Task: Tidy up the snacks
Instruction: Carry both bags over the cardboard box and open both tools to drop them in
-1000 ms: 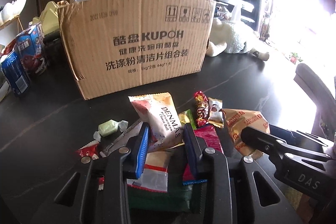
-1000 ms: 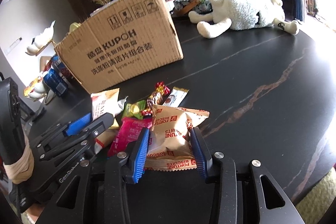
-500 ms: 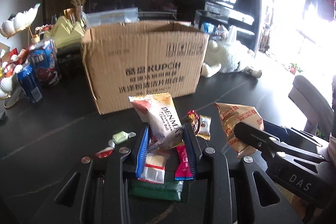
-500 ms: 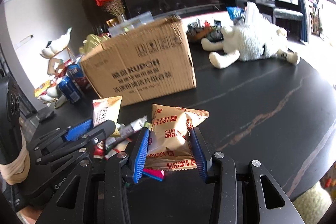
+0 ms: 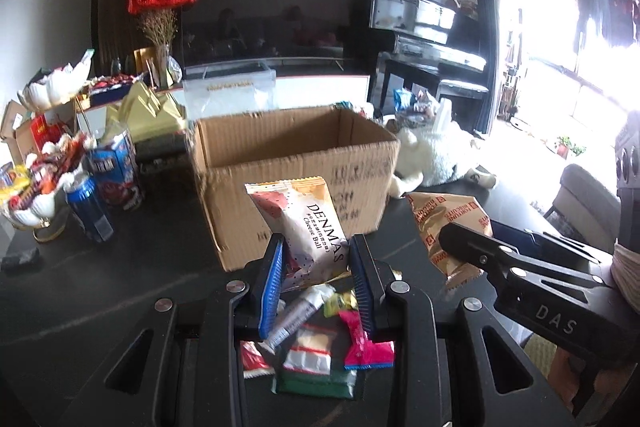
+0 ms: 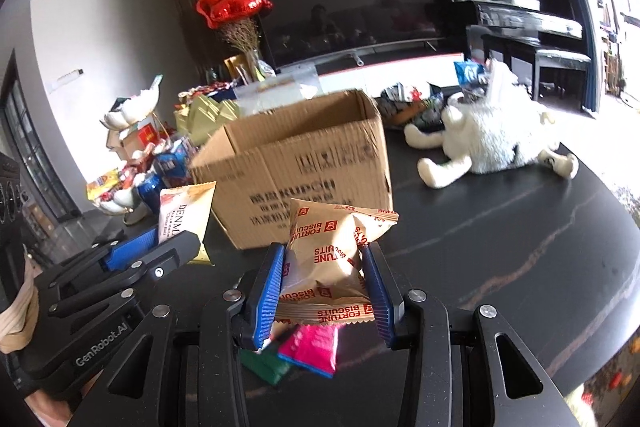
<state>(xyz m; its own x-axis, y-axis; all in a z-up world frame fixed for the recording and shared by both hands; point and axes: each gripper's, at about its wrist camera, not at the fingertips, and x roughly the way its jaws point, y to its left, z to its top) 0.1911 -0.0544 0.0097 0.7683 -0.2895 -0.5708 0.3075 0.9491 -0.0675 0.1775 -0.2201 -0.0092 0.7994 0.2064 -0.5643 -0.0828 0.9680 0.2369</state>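
Note:
My left gripper [image 5: 318, 259] is shut on a white and orange cheese ball packet [image 5: 306, 225], held up in the air in front of an open cardboard box [image 5: 296, 155]. My right gripper [image 6: 325, 267] is shut on a tan fortune biscuits bag [image 6: 336, 251], also lifted clear of the table. Each gripper shows in the other's view: the right gripper [image 5: 460, 247] with its bag at the right, the left gripper [image 6: 168, 247] with its packet at the left. Several small snack packets [image 5: 320, 339] lie on the black table below my left fingers.
A white plush toy [image 6: 492, 143] lies on the black table [image 6: 520, 247] right of the box. Blue cans [image 5: 90, 211], a blue carton and white dishes of sweets [image 5: 40, 183] crowd the left. A yellow-green box and a clear container stand behind the cardboard box.
Both grippers have risen with their packets off the table. The pile of snacks has dropped lower in both views and the box's open top has come into sight.

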